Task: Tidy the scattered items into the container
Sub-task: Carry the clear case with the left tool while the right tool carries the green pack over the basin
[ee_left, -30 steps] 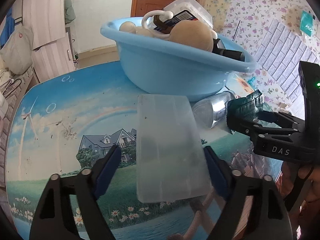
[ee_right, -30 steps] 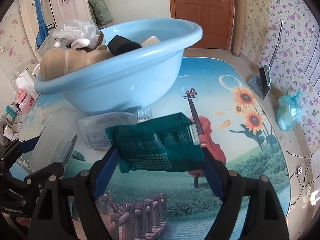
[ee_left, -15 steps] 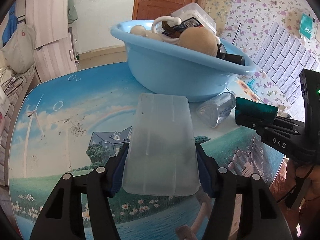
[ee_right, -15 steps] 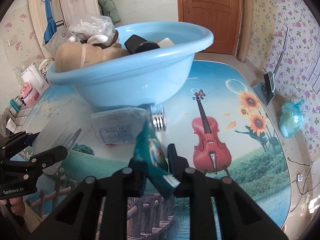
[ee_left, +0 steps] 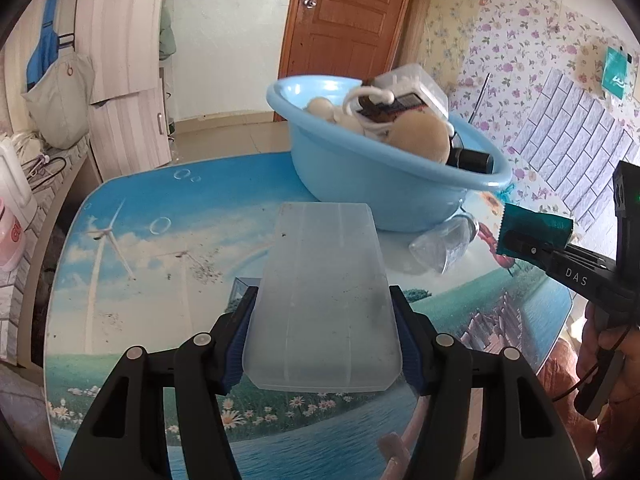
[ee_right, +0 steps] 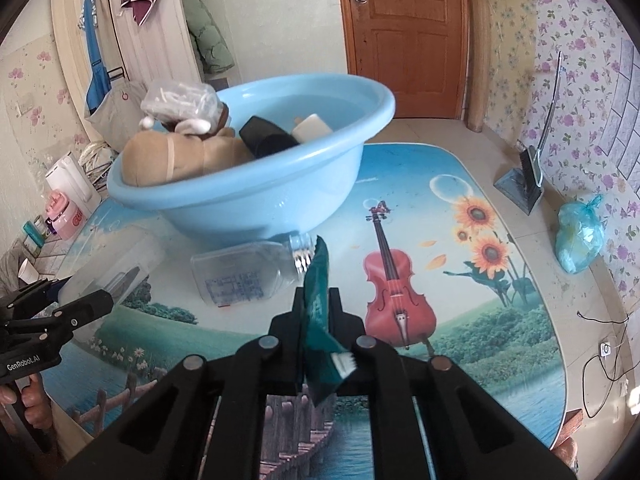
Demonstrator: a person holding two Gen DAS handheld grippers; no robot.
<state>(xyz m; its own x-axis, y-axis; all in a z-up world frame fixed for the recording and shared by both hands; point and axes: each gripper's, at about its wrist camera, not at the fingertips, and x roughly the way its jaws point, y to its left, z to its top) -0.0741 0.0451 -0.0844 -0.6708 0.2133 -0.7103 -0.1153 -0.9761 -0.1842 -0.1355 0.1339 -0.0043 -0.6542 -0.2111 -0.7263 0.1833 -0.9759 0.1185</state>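
Observation:
My left gripper (ee_left: 322,300) is shut on a frosted clear plastic box (ee_left: 324,256), its blue pads pressing both long sides, and holds it off the table. A light blue basin (ee_left: 360,184) stands behind it, heaped with a tan plush toy, a dark bottle and a clear tub. My right gripper (ee_right: 316,294) is shut on a green foil packet (ee_right: 320,344) standing on edge between the fingers. In the left wrist view that packet (ee_left: 536,226) hangs to the right of the basin. A clear empty bottle (ee_right: 240,276) lies on its side against the basin (ee_right: 260,200).
The table (ee_right: 460,320) has a glossy printed top with a violin and sunflowers; its edge curves off at right. On the floor beyond are a dustpan (ee_right: 524,184) and a blue plastic bag (ee_right: 580,236). A pink jar (ee_right: 64,212) stands on a ledge at left.
The left jaws closed onto the frosted box and raised it from the table. The right jaws closed on the green packet, which turned from flat onto its edge.

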